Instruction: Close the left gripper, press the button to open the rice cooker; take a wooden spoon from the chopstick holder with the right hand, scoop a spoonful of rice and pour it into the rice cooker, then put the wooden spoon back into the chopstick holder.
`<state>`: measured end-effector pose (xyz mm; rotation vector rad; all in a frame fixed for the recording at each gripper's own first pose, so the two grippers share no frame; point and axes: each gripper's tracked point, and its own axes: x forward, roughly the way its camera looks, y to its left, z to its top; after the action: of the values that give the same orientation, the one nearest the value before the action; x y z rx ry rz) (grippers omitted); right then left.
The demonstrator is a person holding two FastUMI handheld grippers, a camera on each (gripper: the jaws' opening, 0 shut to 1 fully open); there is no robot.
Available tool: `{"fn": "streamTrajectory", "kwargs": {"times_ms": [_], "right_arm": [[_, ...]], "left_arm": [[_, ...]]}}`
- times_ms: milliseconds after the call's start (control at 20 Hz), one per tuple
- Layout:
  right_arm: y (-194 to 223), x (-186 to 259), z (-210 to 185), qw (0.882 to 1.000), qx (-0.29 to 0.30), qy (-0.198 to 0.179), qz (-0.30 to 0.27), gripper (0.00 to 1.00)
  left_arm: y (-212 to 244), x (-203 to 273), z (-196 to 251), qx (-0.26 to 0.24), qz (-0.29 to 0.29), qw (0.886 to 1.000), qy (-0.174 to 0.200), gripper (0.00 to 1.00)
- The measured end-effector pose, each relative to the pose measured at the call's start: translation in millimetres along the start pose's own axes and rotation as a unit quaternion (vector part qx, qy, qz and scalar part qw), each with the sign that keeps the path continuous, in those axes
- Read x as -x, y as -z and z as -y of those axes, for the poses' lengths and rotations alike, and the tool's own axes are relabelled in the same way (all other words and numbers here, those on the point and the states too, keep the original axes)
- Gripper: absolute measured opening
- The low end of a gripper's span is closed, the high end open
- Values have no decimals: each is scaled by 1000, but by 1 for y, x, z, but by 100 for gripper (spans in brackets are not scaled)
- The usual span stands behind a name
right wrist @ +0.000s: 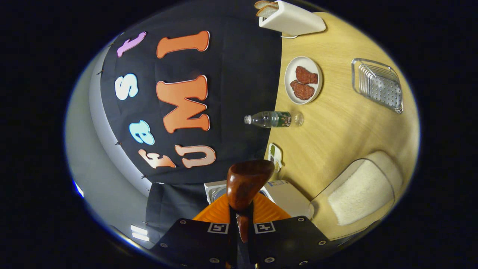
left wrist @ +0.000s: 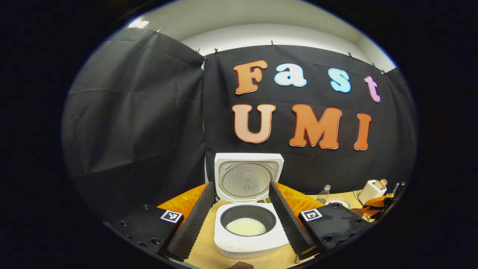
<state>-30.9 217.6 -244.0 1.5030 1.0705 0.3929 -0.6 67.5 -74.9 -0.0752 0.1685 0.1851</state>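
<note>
The white rice cooker (left wrist: 246, 239) stands on the wooden table (left wrist: 203, 254) with its lid (left wrist: 248, 175) raised upright. White rice lies in its dark inner pot (left wrist: 245, 226). My left gripper (left wrist: 241, 185) is open, one finger on either side of the cooker, holding nothing. My right gripper (right wrist: 242, 221) is shut on the handle of the wooden spoon (right wrist: 248, 181), whose brown bowl points forward over a corner of the cooker (right wrist: 287, 200). In the right gripper view the scene is turned sideways. The white chopstick holder (right wrist: 291, 18) with wooden utensils stands far off. A clear box of rice (right wrist: 360, 192) sits beside the cooker.
A plate with two pieces of meat (right wrist: 303, 79), a lying water bottle (right wrist: 270, 119) and a clear glass tray (right wrist: 378, 85) are on the table. In the left gripper view the chopstick holder (left wrist: 371, 190), bottle (left wrist: 324, 193) and the other gripper (left wrist: 381, 203) are at far right.
</note>
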Motion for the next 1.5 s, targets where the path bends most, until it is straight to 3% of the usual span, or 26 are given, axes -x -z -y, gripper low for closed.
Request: {"fn": "streamTrajectory", "kwargs": {"times_ms": [350,800,1000,1150,1300,1500], "right_arm": [[55,-79,-43,999,9,-6,-43,11],[103,-168,-63,994,92,33,-46,10],[114,-192,-52,987,141,60,-38,11],[121,-203,-37,978,186,91,-31,11],[123,-215,-25,963,240,118,-20,10],[131,-230,-23,930,341,138,-16,10]], "left_arm": [[4,1,-63,-4,5,999,-45,96],[27,0,-140,2,-13,995,-94,98],[39,-3,-165,3,-26,994,-104,98],[52,-4,-181,7,-38,994,-106,95],[57,-6,-193,4,-44,992,-115,98],[58,-4,-196,4,-42,991,-129,98]]}}
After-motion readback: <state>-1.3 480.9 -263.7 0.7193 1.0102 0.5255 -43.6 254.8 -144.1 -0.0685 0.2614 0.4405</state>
